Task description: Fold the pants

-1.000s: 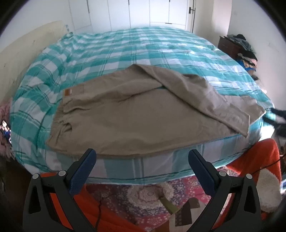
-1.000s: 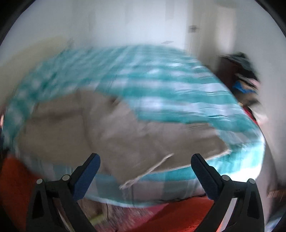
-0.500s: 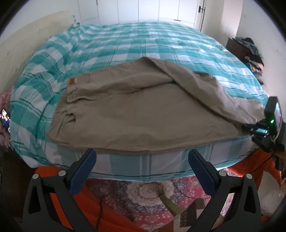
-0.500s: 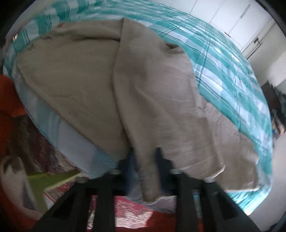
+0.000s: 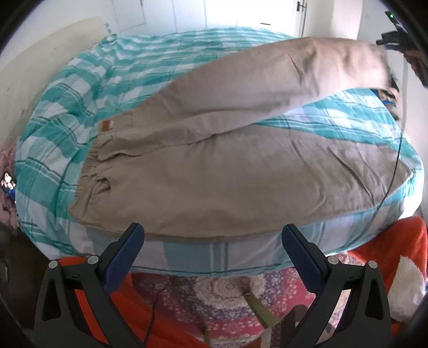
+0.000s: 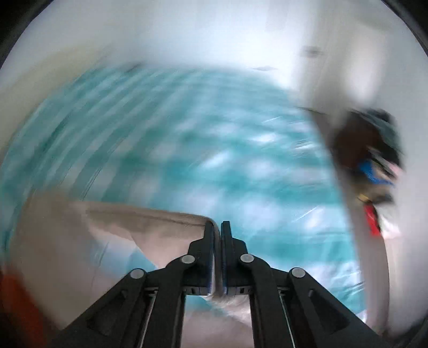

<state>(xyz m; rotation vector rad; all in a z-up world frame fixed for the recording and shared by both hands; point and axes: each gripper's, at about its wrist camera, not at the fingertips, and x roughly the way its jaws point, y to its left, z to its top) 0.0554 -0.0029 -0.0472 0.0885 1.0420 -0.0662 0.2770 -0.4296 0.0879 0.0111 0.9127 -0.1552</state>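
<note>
Beige pants (image 5: 214,182) lie across the near side of the teal checked bed (image 5: 107,67), waistband to the left. One leg (image 5: 294,69) is lifted off the bed and stretched to the upper right, where my right gripper (image 5: 396,40) holds its end. In the blurred right wrist view the right gripper (image 6: 220,235) has its jaws almost together on the beige leg cloth (image 6: 133,227), which passes between the pads; they are opening slightly. My left gripper (image 5: 212,249) hangs open over the bed's near edge, apart from the pants, with nothing between its fingers.
A red and patterned rug (image 5: 214,299) covers the floor below the bed edge, with orange cloth (image 5: 396,241) at the right. A dark dresser with piled clothes (image 6: 369,155) stands right of the bed. White wardrobe doors (image 5: 240,13) line the far wall.
The right gripper closed on the end of the upper pant leg and lifted it up and to the right, uncovering the lower leg. The left gripper stayed open near the bed edge.
</note>
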